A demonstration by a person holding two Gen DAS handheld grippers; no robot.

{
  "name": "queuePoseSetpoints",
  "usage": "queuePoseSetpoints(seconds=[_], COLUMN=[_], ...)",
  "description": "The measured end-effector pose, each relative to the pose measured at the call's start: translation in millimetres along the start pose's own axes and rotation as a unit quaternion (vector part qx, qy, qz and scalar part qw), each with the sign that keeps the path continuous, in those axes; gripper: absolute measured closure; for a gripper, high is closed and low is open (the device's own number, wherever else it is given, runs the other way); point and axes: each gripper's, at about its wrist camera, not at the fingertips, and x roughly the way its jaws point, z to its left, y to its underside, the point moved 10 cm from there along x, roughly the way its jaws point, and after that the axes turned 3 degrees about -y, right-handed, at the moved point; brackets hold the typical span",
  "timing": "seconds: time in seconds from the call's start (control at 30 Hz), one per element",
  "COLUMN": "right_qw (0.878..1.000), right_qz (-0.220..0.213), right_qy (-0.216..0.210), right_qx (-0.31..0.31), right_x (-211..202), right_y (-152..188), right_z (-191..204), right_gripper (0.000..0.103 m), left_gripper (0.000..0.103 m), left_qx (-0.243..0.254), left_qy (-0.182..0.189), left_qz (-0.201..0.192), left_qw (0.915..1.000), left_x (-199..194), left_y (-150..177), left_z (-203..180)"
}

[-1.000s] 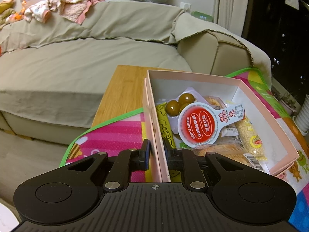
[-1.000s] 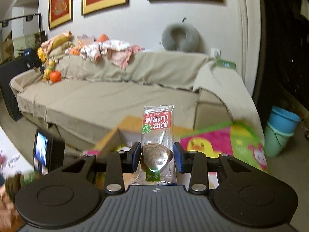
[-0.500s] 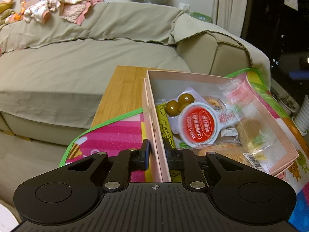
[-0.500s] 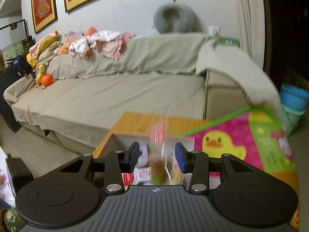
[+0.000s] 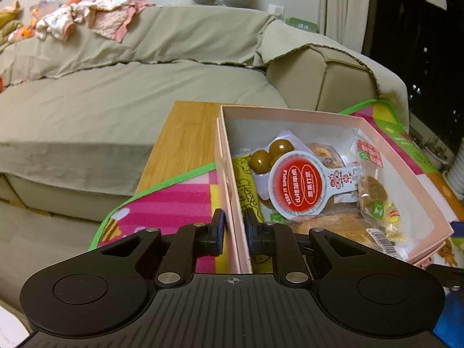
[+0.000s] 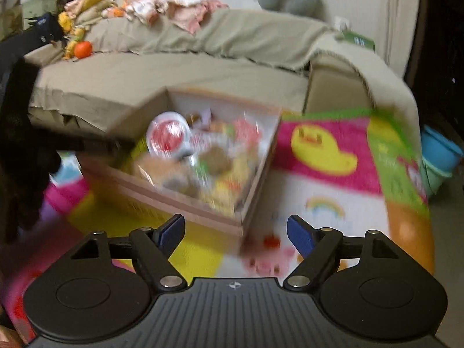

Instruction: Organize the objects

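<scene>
A pink box point(image 5: 293, 114) full of snacks sits on a colourful play mat point(image 5: 171, 203). My left gripper point(image 5: 233, 230) is shut on the box's near left wall point(image 5: 236, 226). Inside lie a red round-lidded cup point(image 5: 295, 187), brown balls point(image 5: 259, 159), a yellow cheese pack point(image 5: 246, 185) and a clear packet with a brown hawthorn lollipop point(image 5: 372, 187) at the right side. In the blurred right wrist view the box point(image 6: 255, 182) lies ahead and left of my right gripper point(image 6: 235, 232), which is open and empty above the mat point(image 6: 319, 156).
A beige sofa point(image 5: 116, 92) runs behind the box, with clothes point(image 5: 95, 17) on its back. A wooden tabletop point(image 5: 185, 136) shows under the mat. A blue bucket point(image 6: 438, 150) stands at the far right. The other arm point(image 6: 26, 150) is dark at the left.
My right gripper carried the lollipop packet over the box, opened and let it go; the packet now lies in the box. The right gripper has pulled back. My left gripper has stayed put.
</scene>
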Motion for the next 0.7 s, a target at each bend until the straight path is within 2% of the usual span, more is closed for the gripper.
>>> queuePoseSetpoints(seconds=[0.13,0.3,0.33,0.4,0.43,0.47,0.5,0.57,0.63,0.7], right_qw=[0.998,0.993,0.991,0.99,0.991,0.991,0.992,0.991,0.989,0.986], right_qz=[-0.014,-0.041,-0.044,-0.05,-0.055,-0.059,-0.062,-0.059,-0.052,-0.049], right_qy=[-0.008,0.037,0.04,0.042,0.045,0.05,0.053,0.057,0.069,0.074], right_qx=[0.068,0.108,0.117,0.121,0.115,0.105,0.098,0.102,0.118,0.138], right_x=[24.2,48.7,53.5,58.6,60.3,61.5,62.4,62.0,60.4,51.8], right_y=[10.2,-5.3,-11.2,-19.3,-21.9,-22.8,-22.2,-17.8,-13.5,-6.7], right_z=[-20.2,-64.3,-72.4,-81.2,-82.2,-81.9,-81.0,-82.4,-87.9,-91.2], right_gripper=[0.029,0.03,0.03,0.03,0.03,0.029,0.026,0.022,0.015,0.001], left_gripper=[0.086,0.083,0.077,0.055,0.042,0.033,0.031,0.037,0.037,0.037], left_qx=[0.024,0.054,0.063,0.073,0.069,0.066,0.063,0.049,0.04,0.041], left_qy=[0.001,0.023,0.011,-0.02,-0.026,-0.032,-0.042,-0.056,-0.057,-0.051], left_qz=[0.002,-0.012,-0.014,-0.02,-0.028,-0.037,-0.04,-0.05,-0.08,-0.111], left_qw=[0.9997,0.9982,0.9978,0.9969,0.9969,0.9966,0.9963,0.9959,0.9944,0.9917], left_x=[18.8,65.6,71.3,78.3,79.5,80.2,80.0,73.5,53.9,23.7], left_y=[-14.9,-50.5,-55.9,-59.3,-59.9,-60.5,-61.1,-64.4,-69.5,-71.3], left_z=[-25.3,-61.1,-60.8,-52.6,-47.8,-44.4,-41.9,-37.9,-37.3,-37.4])
